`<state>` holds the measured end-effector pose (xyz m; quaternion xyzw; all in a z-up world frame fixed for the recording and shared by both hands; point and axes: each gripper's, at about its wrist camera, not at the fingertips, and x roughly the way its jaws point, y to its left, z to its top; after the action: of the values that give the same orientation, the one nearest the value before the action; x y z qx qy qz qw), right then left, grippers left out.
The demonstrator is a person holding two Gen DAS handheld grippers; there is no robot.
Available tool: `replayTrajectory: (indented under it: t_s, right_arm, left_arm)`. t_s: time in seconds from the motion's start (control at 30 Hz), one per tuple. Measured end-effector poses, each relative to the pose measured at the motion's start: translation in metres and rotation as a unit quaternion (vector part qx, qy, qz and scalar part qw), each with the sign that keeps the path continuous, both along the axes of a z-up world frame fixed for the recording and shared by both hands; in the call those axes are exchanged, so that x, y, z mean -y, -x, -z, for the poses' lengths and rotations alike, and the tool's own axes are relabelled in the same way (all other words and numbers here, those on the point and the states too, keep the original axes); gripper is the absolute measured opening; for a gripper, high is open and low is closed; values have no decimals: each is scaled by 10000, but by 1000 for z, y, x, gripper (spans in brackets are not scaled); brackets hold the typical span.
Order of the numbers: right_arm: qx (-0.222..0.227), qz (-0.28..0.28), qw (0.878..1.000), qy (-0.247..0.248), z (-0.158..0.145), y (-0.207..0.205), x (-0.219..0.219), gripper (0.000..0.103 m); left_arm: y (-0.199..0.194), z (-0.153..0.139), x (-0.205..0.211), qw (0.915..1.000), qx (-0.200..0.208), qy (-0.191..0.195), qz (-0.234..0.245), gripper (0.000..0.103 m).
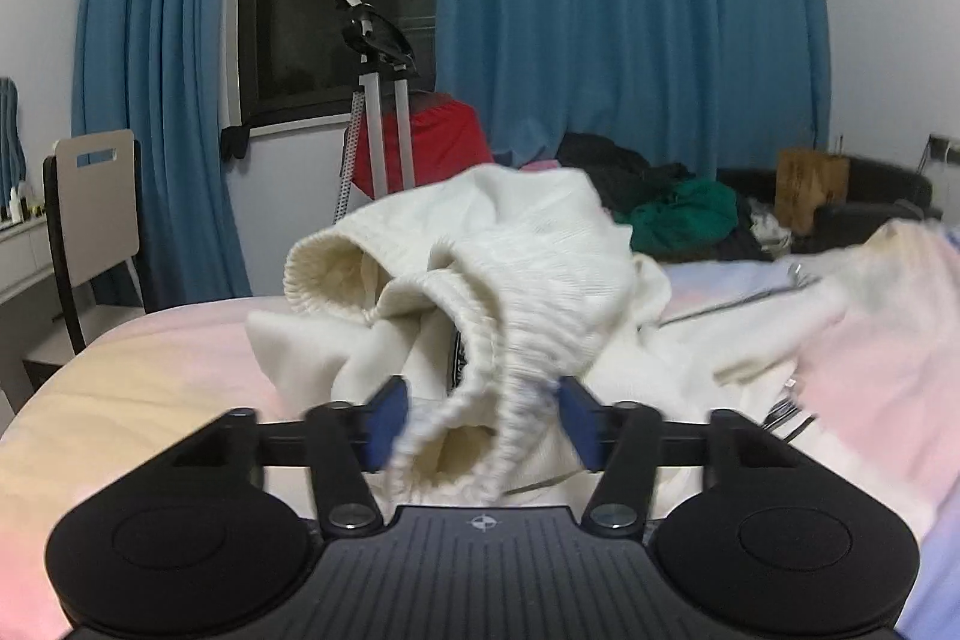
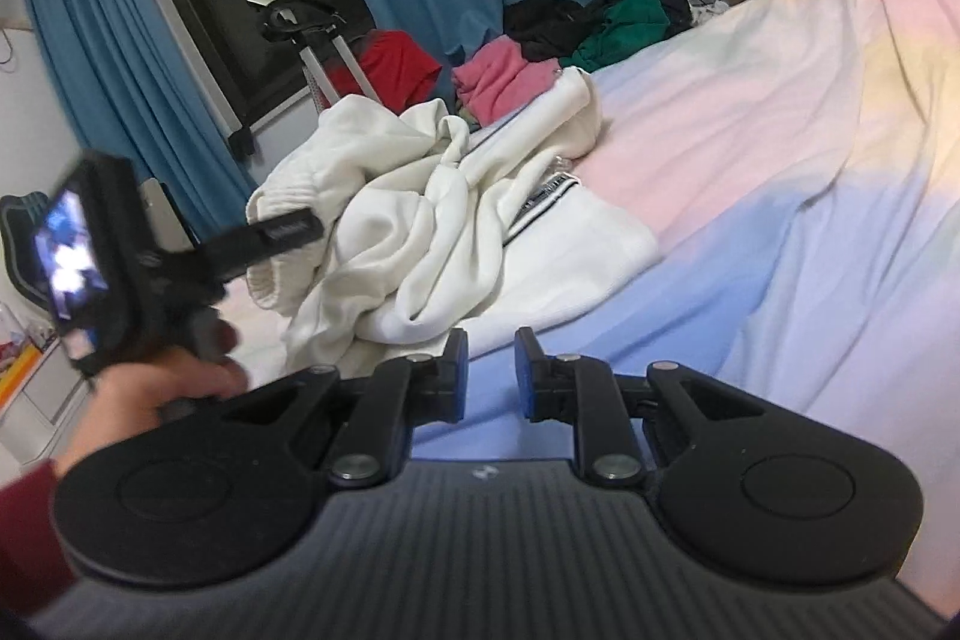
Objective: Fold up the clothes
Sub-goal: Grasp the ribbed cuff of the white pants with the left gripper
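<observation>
Left gripper (image 1: 480, 421): jaws part-closed around a ribbed cuff (image 1: 474, 400) of the white garment (image 1: 510, 244). Frame is motion-blurred, so I can't tell whether the pads actually pinch the knit or just bracket it; probably a loose hold at best.

Right gripper (image 2: 491, 370): jaws nearly together with a narrow gap, nothing between them. It hovers over bare bedsheet (image 2: 780, 160), just beside the garment's near hem.

The garment sits crumpled in a heap toward the left edge of the bed, sleeves twisted over the body, striped trim (image 2: 540, 196) showing on its right side. Other clothes, pink (image 2: 498, 82), green (image 2: 624, 22) and black, are piled at the far edge, well apart from it.

Risks from here:
- The cuff is a thick rolled rib; a shallow bite could let it slip out once lifted, dropping the sleeve back into the heap.
- Pulling on one cuff alone likely drags the whole pile toward the left edge of the bed instead of spreading it, since the right gripper has no anchor on the fabric.
- The sleeve may be inside-out or tangled under the body; tugging would tighten the twist.
- The right jaws are too narrow as they stand to take the bunched hem.
</observation>
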<state>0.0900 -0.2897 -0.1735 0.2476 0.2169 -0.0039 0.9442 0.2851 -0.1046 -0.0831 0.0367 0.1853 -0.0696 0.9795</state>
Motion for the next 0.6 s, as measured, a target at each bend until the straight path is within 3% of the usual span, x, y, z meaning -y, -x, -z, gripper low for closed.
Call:
replayTrajectory:
  t_s: [0.03,0.07,0.23,0.4,0.6]
  right_arm:
    - [79,10,10000,44,-2,2,-1,21]
    - [157,20,9998,88,-4,4,-1,21]
    - [540,127,9983,202,-20,21,3,20]
    - [753,128,9966,298,-35,40,7,20]
    - [654,-504,9944,654,-56,54,-7,21]
  left_arm:
    - [5,-8,-4,9999,-7,93,62,22]
    - [12,-18,-9,9997,4,250,76,17]
    - [62,-64,-44,9936,-36,1129,55,15]
    - [138,-83,-83,9867,-227,1612,41,14]
    - [213,-53,-132,9653,-942,2418,-288,15]
